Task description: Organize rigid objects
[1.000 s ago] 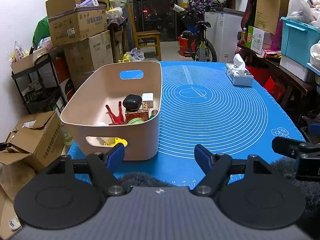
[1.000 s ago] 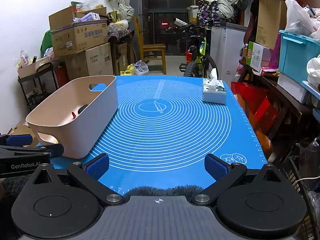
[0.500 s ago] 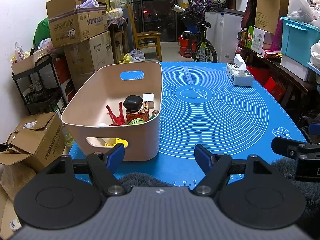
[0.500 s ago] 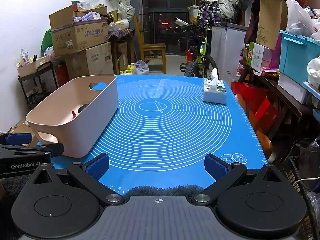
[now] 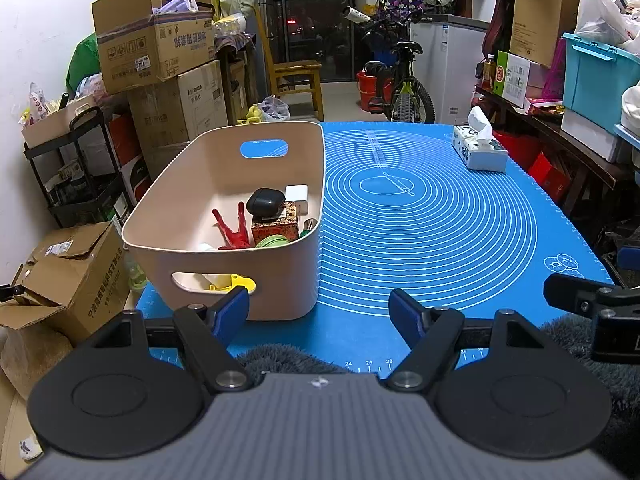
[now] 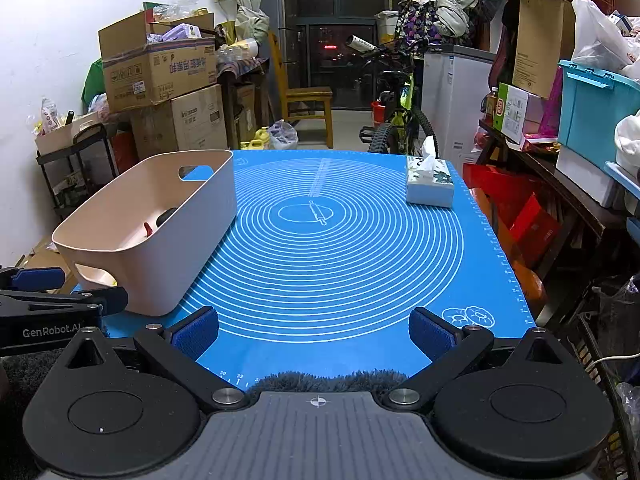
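A beige plastic bin (image 5: pixel 276 280) stands on the left part of the blue mat (image 5: pixel 432 220). In it lie a black case (image 5: pixel 264 202), a red clip (image 5: pixel 232 228), a patterned box (image 5: pixel 276 226), a white block (image 5: pixel 297 192), a green lid (image 5: pixel 272 242) and a yellow piece (image 5: pixel 234 282). My left gripper (image 5: pixel 318 314) is open and empty, just in front of the bin's near right corner. My right gripper (image 6: pixel 314 330) is open and empty at the mat's near edge, to the right of the bin (image 6: pixel 192 248).
A tissue box (image 6: pixel 430 186) stands at the mat's far right. A grey fluffy rug (image 6: pixel 328 380) lies at the near edge. Cardboard boxes (image 5: pixel 156 48), a chair (image 5: pixel 296 76) and a bicycle (image 5: pixel 400 84) stand behind and left. Shelves with a turquoise crate (image 5: pixel 600 76) line the right.
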A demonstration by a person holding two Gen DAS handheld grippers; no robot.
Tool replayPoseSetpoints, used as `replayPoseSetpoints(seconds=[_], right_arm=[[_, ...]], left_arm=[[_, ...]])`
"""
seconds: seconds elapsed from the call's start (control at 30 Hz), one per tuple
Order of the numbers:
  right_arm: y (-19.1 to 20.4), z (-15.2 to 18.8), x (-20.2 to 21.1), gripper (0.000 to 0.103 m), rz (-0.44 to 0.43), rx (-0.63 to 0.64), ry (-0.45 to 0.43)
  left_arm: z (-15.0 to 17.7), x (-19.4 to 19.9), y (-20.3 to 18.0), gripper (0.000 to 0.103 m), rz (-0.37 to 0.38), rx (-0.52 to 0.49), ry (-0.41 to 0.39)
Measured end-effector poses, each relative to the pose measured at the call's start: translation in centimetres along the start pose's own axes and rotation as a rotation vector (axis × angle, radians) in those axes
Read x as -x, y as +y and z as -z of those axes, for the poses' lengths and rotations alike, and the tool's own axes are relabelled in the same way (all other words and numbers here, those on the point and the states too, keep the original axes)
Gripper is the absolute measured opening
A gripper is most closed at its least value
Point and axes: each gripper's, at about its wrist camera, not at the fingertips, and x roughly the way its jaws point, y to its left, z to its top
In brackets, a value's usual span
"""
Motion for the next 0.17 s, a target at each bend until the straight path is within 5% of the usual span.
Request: replayPoseSetpoints(seconds=[0.17], right_arm=[[0.0, 0.0, 0.01, 0.101, 0.001, 0.001, 0.001]], left_arm=[[0.05, 0.06, -0.01, 0.077, 0.003, 0.001, -0.002]])
